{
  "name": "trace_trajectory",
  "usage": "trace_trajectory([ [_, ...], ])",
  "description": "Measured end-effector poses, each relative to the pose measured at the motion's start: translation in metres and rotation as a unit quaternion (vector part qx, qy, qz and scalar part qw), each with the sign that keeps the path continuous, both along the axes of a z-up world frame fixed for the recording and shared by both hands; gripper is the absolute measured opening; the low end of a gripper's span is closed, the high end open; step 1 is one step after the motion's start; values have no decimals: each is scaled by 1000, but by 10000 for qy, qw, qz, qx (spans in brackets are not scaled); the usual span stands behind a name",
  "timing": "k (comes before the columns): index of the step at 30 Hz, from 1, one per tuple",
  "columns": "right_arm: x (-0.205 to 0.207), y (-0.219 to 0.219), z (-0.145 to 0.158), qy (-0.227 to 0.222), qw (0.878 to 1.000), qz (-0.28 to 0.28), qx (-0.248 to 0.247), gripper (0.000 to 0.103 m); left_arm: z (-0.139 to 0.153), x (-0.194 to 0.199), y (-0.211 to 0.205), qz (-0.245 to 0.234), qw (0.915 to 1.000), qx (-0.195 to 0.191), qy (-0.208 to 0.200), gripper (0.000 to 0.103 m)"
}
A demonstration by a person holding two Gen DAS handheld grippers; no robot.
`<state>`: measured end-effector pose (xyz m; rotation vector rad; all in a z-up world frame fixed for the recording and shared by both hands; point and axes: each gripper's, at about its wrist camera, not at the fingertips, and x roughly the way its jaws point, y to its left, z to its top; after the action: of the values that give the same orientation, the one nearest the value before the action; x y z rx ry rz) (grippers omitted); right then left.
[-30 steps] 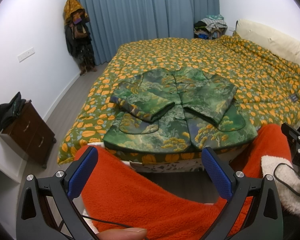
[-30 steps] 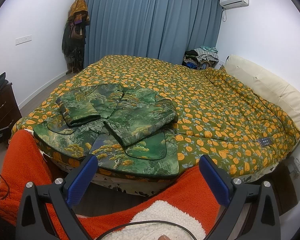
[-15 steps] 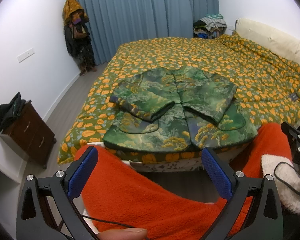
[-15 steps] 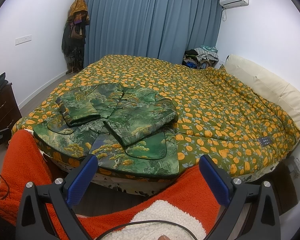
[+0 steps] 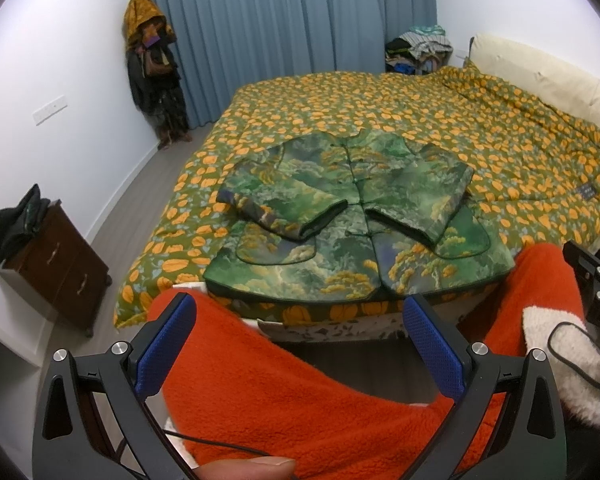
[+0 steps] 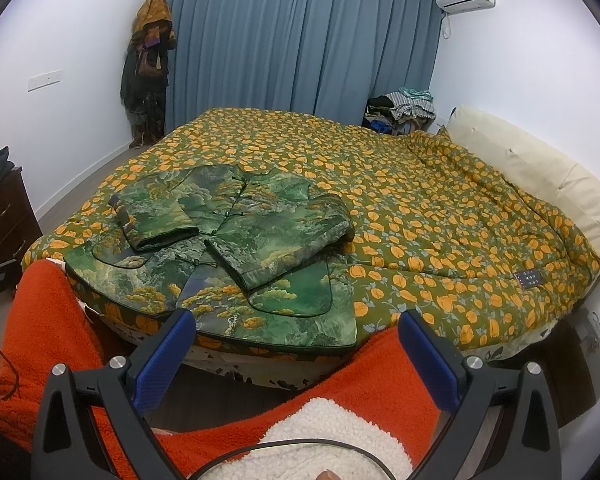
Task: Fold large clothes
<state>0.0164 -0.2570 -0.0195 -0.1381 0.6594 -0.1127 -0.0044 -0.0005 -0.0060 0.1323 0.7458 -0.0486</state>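
Both my left gripper and right gripper hang with jaws spread wide, holding nothing. The green jacket lies ahead of them on the bed, sleeves already crossed inward. I'd pinch the hem corners evenly, then carry them toward the collar.

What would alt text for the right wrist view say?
A green patterned jacket lies on a bed with both sleeves folded across its front. The open right gripper hovers short of the hem, above orange fleece sleeves.
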Motion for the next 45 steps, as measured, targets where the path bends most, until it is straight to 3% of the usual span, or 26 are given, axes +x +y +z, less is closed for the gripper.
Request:
trace_trajectory([
  [18,1,0,1,-22,10000,4,-16,103,-15,-17,2,65,9999,-62,-60,103],
  [29,12,-14,16,-149,9998,91,110,103,6,8,22,144,9991,-268,-300,103],
  [36,48,-20,44,-807,9911,868,-611,103,22,37,42,375,9974,-49,-621,103],
  [38,69,-18,41,-696,9887,1166,-630,103,25,44,47,404,9970,-110,-654,103],
  [42,113,-9,15,-538,9780,2002,-214,103,23,53,51,394,9976,-144,-548,103],
  [45,150,6,-25,100,9754,2178,-334,103,14,60,52,379,9984,-242,-341,103],
])
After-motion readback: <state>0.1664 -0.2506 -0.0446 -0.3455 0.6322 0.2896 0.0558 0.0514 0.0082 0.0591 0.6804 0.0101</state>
